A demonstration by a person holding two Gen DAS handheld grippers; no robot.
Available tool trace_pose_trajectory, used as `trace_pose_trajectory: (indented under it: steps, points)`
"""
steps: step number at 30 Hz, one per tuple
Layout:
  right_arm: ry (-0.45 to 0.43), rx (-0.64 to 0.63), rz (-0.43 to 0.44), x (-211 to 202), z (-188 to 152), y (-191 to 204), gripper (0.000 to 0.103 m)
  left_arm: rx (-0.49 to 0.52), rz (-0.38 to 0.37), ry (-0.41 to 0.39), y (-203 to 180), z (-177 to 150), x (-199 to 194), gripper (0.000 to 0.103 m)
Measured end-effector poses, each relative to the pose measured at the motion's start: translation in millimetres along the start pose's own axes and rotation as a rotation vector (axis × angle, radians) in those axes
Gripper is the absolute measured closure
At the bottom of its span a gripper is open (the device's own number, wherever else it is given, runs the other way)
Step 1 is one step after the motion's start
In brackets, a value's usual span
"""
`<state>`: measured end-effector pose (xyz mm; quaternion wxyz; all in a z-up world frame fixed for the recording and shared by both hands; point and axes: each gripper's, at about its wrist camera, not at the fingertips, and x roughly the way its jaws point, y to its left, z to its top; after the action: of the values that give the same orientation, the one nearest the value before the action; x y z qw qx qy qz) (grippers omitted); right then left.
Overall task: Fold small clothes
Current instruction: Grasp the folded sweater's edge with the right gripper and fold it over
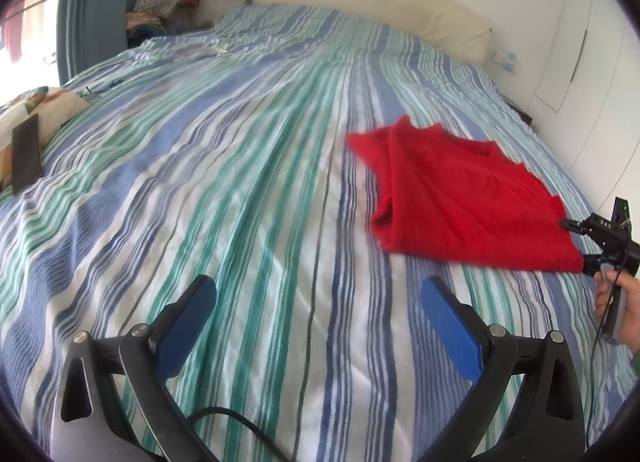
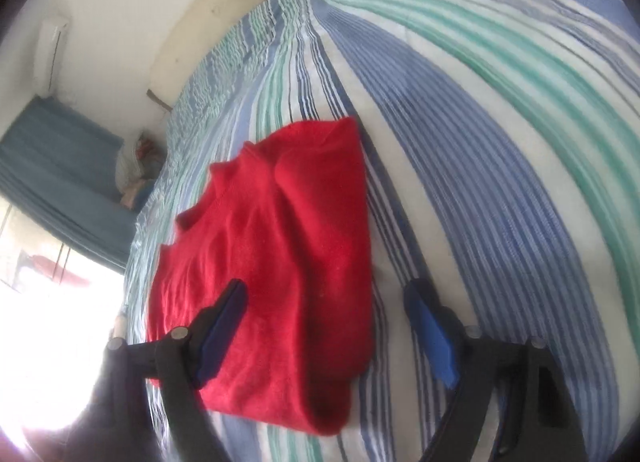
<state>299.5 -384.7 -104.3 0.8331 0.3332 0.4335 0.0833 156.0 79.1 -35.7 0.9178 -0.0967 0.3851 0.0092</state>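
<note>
A small red garment (image 1: 460,198) lies folded on the striped bedspread (image 1: 240,182), right of centre in the left wrist view. It also shows in the right wrist view (image 2: 280,254). My left gripper (image 1: 320,294) is open and empty, low over the bedspread, well to the left of the garment. My right gripper (image 2: 324,294) is open, its jaws wide apart over the garment's near edge, the left finger (image 2: 224,326) above the red cloth. It shows from outside in the left wrist view (image 1: 580,246), at the garment's right corner.
A cream headboard cushion (image 1: 380,2) runs along the far side. A patterned pillow (image 1: 40,110) with a dark phone (image 1: 26,154) lies at the left. A pile of clothes (image 1: 160,6) sits beside blue curtains (image 1: 92,2). White cupboard doors (image 1: 580,42) stand at the right.
</note>
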Motion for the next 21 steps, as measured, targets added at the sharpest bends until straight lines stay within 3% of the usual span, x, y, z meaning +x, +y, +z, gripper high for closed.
trace_pose_trajectory:
  steps: [1, 2, 3, 6, 11, 16, 20, 21]
  points:
    - [0.003, -0.025, 0.013, 7, -2, 6, 0.038, -0.003, -0.001, 0.005, 1, 1, 0, 0.001]
    - [0.027, -0.052, 0.011, 14, -4, 14, 0.08, -0.012, -0.004, 0.008, 4, 2, -1, 0.001]
    - [0.042, -0.067, -0.016, 18, -6, 22, 0.088, -0.024, -0.007, 0.009, 8, 3, -2, 0.001]
    - [-0.008, -0.152, -0.068, 5, -6, 62, 0.088, -0.072, -0.009, -0.004, 21, 7, -9, 0.001]
    - [-0.01, -0.362, -0.026, -3, -7, 179, 0.088, -0.133, -0.012, -0.009, 37, 13, -13, 0.001]
    - [0.083, -0.561, -0.025, 54, -41, 287, 0.088, -0.148, 0.005, -0.016, 46, 11, -14, 0.001]
    - [0.165, -0.602, -0.032, 114, -81, 319, 0.087, -0.146, 0.026, -0.007, 52, 9, -12, 0.001]
    - [0.193, -0.612, -0.04, 127, -95, 319, 0.082, -0.149, 0.027, -0.001, 54, 9, -11, 0.001]
